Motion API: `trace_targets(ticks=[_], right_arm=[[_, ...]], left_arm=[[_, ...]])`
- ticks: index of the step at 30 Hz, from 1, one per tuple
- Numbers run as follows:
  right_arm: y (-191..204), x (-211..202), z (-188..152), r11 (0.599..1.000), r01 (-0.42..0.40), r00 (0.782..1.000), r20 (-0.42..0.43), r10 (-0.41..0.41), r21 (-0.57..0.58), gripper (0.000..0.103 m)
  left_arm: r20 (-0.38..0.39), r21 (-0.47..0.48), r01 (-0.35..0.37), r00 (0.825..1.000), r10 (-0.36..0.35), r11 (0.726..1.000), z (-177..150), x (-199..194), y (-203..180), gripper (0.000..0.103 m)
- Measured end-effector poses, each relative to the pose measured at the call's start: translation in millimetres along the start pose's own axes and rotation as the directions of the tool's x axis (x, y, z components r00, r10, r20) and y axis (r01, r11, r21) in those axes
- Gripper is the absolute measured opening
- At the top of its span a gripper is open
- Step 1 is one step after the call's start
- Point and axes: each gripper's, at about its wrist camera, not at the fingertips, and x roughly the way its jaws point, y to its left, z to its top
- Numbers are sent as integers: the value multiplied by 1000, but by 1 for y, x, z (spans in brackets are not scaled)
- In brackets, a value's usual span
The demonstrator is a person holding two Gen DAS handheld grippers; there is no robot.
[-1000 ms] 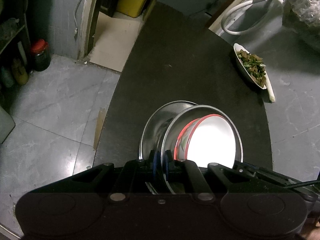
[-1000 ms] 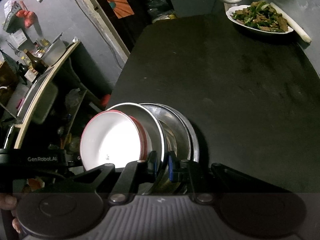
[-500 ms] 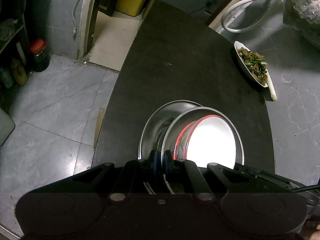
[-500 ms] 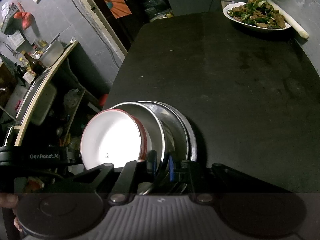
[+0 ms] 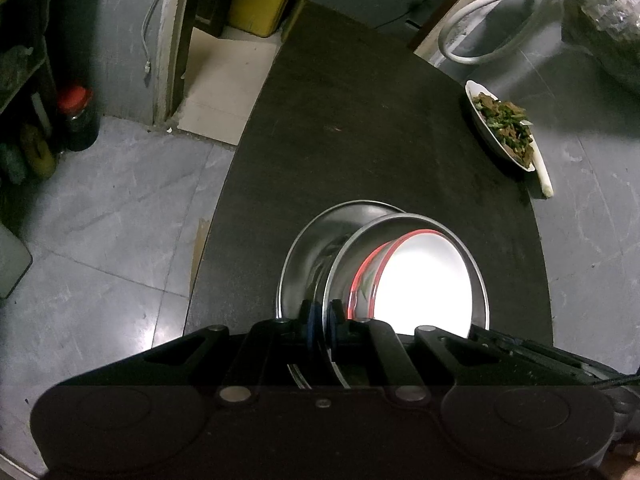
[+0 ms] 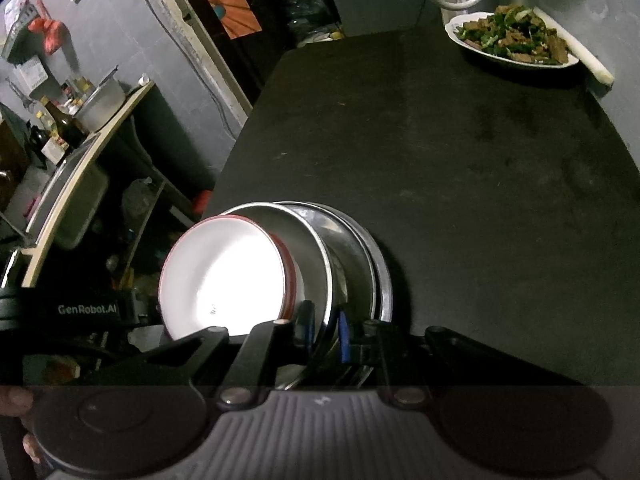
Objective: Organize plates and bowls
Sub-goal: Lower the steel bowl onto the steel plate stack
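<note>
A white bowl with a red rim [image 5: 420, 284] [image 6: 224, 276] sits nested in a steel bowl [image 5: 400, 218] [image 6: 312, 248], which rests on wider steel plates [image 5: 316, 248] [image 6: 372, 260]. The stack is at the near end of the black table [image 5: 360, 120] [image 6: 460, 160]. My left gripper [image 5: 322, 314] is shut on the steel rim from one side. From the opposite side my right gripper [image 6: 324, 328] pinches the same stack's rim. The left gripper's body [image 6: 88, 310] shows beyond the white bowl in the right wrist view. Whether the stack touches the table is unclear.
A white dish of cooked greens and meat [image 5: 504, 128] [image 6: 512, 40] stands at the table's far corner by the wall. A grey tiled floor [image 5: 120, 220] and a cluttered counter [image 6: 72, 152] lie beside the table. A person's fingers [image 6: 16, 400] hold the right gripper.
Both grippers keep their hold on the stack. The views drift only slightly and the stack stays in the same place between the fingers.
</note>
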Motion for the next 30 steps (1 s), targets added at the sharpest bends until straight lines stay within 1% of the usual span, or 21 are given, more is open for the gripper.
trace_targets(ticks=[4, 8, 13, 21, 24, 28, 29, 30], right_arm=[[1, -1, -1, 1000, 8, 1000, 6, -8, -9, 16], [2, 0, -2, 1000, 19, 1000, 11, -19, -12, 16], [5, 0, -5, 999, 30, 999, 20, -30, -15, 16], [5, -2, -8, 999, 48, 998, 30, -48, -20, 16], [4, -4, -7, 998, 58, 997, 44, -57, -20, 22], [3, -5, -8, 998, 54, 997, 51, -53, -18, 24], [2, -6, -9, 998, 58, 997, 55, -56, -20, 26], [2, -6, -9, 998, 66, 996, 59, -65, -24, 30]], left_arm=[[5, 13, -8, 1000, 8, 1000, 0, -1, -2, 7], [8, 11, -14, 1000, 14, 1000, 1, -1, -2, 10], [16, 14, -22, 1000, 22, 1000, -1, -1, -4, 12], [25, 24, -40, 999, 39, 999, -1, -2, -7, 17], [28, 29, -49, 998, 48, 998, -1, -3, -8, 17], [35, 36, -60, 998, 59, 998, -2, -3, -10, 18], [39, 37, -66, 997, 64, 997, -2, -4, -10, 20], [44, 38, -70, 997, 69, 997, -3, -5, -10, 22]])
